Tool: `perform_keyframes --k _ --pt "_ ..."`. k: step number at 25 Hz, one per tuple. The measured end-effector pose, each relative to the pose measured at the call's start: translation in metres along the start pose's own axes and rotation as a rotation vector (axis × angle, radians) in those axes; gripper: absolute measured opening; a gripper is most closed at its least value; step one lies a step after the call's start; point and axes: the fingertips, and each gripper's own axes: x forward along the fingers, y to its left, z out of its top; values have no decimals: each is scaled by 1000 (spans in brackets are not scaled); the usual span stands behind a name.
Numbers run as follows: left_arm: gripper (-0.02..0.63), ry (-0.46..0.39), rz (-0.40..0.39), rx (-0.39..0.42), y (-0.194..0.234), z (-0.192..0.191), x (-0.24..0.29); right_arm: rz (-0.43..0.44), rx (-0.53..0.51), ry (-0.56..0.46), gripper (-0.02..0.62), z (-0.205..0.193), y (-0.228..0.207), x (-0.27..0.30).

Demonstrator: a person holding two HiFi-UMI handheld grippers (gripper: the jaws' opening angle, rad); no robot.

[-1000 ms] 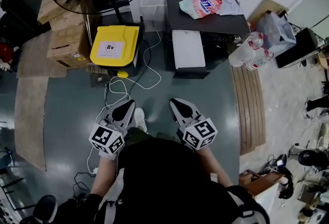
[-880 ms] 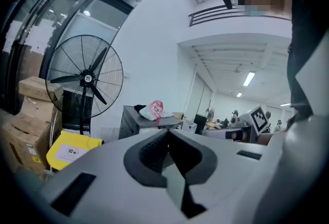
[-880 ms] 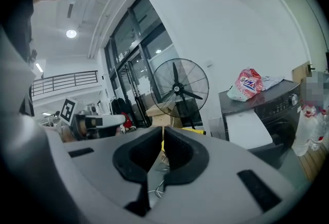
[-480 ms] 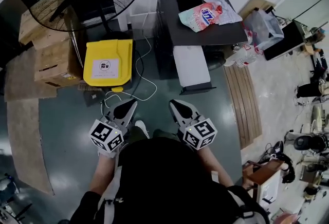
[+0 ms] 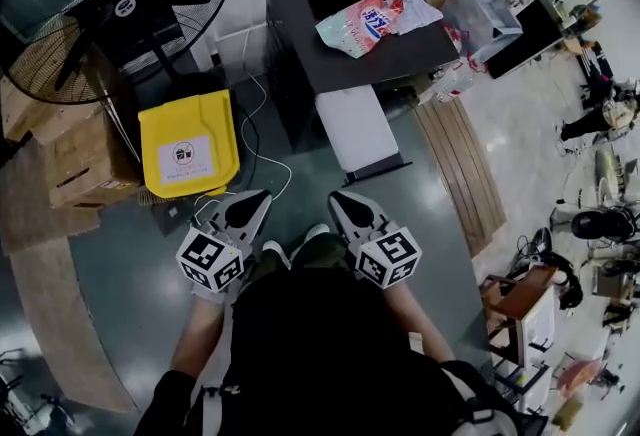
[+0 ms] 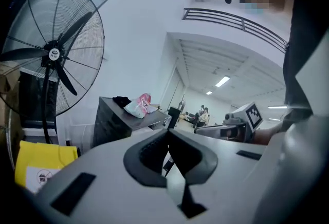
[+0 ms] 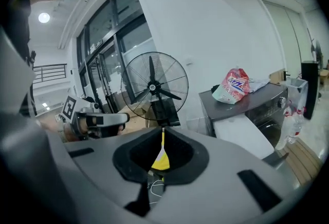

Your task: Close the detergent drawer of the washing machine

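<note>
So, this is the approach phase and nothing is touching yet. The person is standing on the floor [image 5: 430,224] facing the washing machine [image 5: 430,52], holding both grippers low and close to the body with the tips pointing forward at it.

Left gripper [image 5: 257,198]: fingers are sitting pressed together, nothing between them. Right gripper [image 5: 341,199]: fingers are sitting nearly together too, with only a sliver of gap and nothing in it. The yellow bin [image 5: 187,144] is just showing through from behind.

That makes sense, I think. Closing a drawer is a push, not a grasp, and shut fingers are giving a stiffer, blunter tip.

Detergent drawer [image 5: 357,127]: I'm reading the white tray with the dark front edge as it. It's sticking well out of the machine's front toward the person, apart from both grippers, with the right one nearer. Its front is facing them almost head-on, so a straight shove along its length is looking feasible.

The detergent bag [image 5: 365,21] is lying on the machine top, out of the push path. The big fan [image 5: 115,4] is standing off to the left, not a concern.
</note>
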Motion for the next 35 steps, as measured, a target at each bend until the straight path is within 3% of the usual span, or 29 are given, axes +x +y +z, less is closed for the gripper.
perform_keyframes --k 8,17,22,27,35 --pt "11 104 -68 10 5 -5 80 -127 89 -42 25 6 -83 -15" --pt "11 323 -196 108 -22 -27 201 -292 266 -83 25 -5 -206 -56" --pt "12 447 -271 107 -35 -55 251 -367 337 -75 25 -34 -256 -73" --pt "20 613 -363 137 -52 -89 279 -434 453 -52 25 -66 -283 -76" --pt "118 868 -496 164 -72 -146 293 -532 646 -42 35 -108 -305 -79"
